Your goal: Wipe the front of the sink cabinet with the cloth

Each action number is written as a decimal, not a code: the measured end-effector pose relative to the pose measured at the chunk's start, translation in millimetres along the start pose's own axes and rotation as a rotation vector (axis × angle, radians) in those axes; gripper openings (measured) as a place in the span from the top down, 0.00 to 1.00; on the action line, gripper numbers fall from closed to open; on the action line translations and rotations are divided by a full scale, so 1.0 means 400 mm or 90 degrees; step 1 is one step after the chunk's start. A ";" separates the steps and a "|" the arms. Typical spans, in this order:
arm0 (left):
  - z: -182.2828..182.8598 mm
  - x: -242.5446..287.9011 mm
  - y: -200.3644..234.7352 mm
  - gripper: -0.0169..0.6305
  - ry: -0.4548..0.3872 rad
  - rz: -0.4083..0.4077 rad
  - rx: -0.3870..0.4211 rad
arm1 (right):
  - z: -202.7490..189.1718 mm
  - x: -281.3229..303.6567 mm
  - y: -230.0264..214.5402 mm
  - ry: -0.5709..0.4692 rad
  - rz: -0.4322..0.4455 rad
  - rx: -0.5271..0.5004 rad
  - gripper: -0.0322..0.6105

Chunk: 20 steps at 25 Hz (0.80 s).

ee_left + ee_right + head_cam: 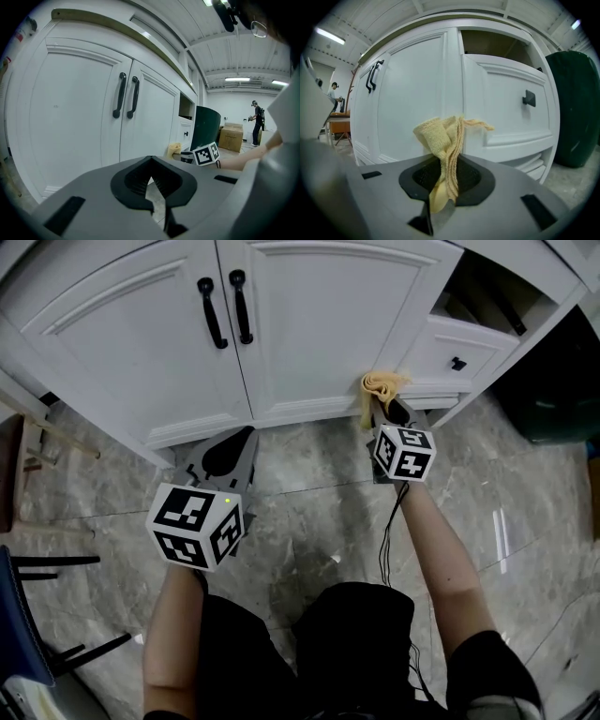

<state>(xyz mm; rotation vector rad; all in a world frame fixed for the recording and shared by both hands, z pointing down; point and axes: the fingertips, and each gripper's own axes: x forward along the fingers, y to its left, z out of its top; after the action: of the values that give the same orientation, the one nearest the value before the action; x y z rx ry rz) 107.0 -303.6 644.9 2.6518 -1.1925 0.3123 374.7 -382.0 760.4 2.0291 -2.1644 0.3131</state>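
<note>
Right hand-held gripper [386,409]: clenched on my cloth [443,136], folds poking past the jaws.
Cloth place: low on the sink cabinet [309,324] front, right of the door handles [225,307], under the drawer [459,352]; can't tell if touching.
Left hand-held gripper [225,454]: closed on nothing, near the cabinet base.
Step tip: I should press the folds flat, stroke along the panel, jaws off the paint.

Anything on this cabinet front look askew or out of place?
Yes: the white drawer with a small black knob, at the white sink cabinet's right end, stands pulled out, a dark gap above it. The right tool grips the yellow knitted cloth near it.
</note>
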 end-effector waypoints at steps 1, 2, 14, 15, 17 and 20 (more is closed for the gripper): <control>0.001 0.000 0.001 0.95 -0.002 -0.002 -0.006 | -0.002 -0.007 -0.011 0.003 -0.008 0.000 0.82; 0.004 0.001 0.002 0.95 -0.005 -0.003 -0.012 | -0.001 -0.015 -0.023 0.006 -0.017 0.000 0.82; 0.181 -0.130 0.047 0.95 0.010 0.051 -0.020 | 0.165 -0.177 0.053 0.082 -0.020 0.022 0.82; 0.194 -0.137 0.045 0.95 0.014 0.055 -0.023 | 0.189 -0.193 0.063 0.086 -0.014 0.022 0.82; 0.213 -0.149 0.032 0.95 0.024 0.061 -0.043 | 0.240 -0.226 0.075 0.095 -0.001 0.024 0.82; 0.259 -0.169 -0.011 0.95 0.040 0.058 -0.082 | 0.328 -0.277 0.081 0.104 0.015 0.021 0.82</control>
<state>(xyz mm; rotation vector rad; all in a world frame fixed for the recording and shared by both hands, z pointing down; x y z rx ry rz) 77.1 -282.0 526.6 2.4651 -1.2721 0.3211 353.7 -307.1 603.7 1.9221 -2.0988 0.5026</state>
